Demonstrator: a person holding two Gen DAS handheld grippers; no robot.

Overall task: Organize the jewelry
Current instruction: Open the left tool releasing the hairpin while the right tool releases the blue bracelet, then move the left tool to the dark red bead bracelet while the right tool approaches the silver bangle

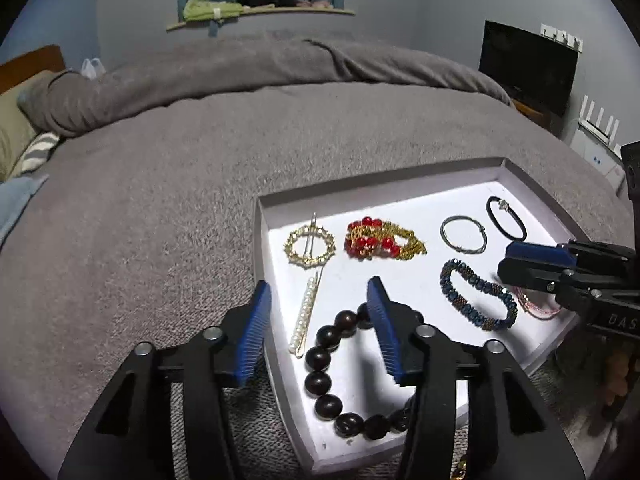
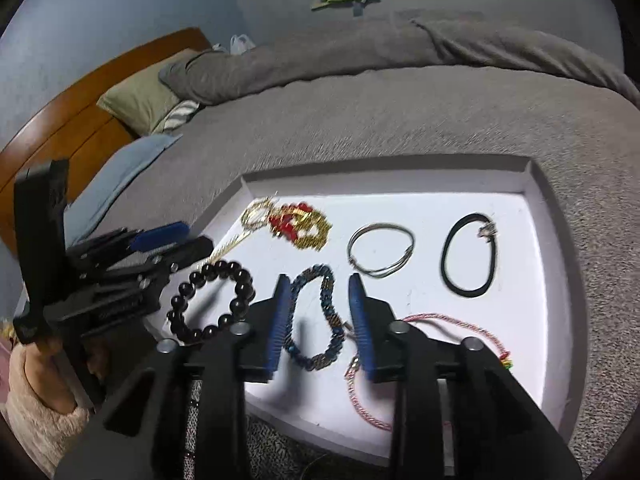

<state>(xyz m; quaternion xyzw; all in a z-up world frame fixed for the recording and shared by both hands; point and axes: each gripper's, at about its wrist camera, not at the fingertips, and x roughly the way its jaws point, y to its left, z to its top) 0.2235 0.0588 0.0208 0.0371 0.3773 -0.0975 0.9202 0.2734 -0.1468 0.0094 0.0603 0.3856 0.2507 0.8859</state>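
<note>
A white shallow tray [image 1: 400, 184] lies on the bed with jewelry spread in it. My left gripper [image 1: 319, 292] hovers open over its near left part, above a pearl hair clip [image 1: 306, 316]. A dark wooden bead bracelet [image 1: 320, 360] lies partly under its right finger. My right gripper [image 2: 318, 286] is open, its pads either side of a blue bead bracelet [image 2: 328, 304] lying on the tray [image 2: 380, 168]. A pink cord bracelet [image 2: 460, 320] lies just right of it. Further back are a gold ring brooch [image 1: 309, 245], a red-and-gold bracelet [image 1: 380, 240], a silver bangle [image 1: 446, 236] and a black hair tie [image 1: 494, 222].
A grey blanket [image 1: 180, 200] covers the bed around the tray. Pillows [image 2: 140, 100] and a wooden headboard [image 2: 80, 120] are at the left, a dark screen [image 1: 528, 68] at the right. A hand in a fluffy sleeve [image 2: 40, 392] holds the left gripper.
</note>
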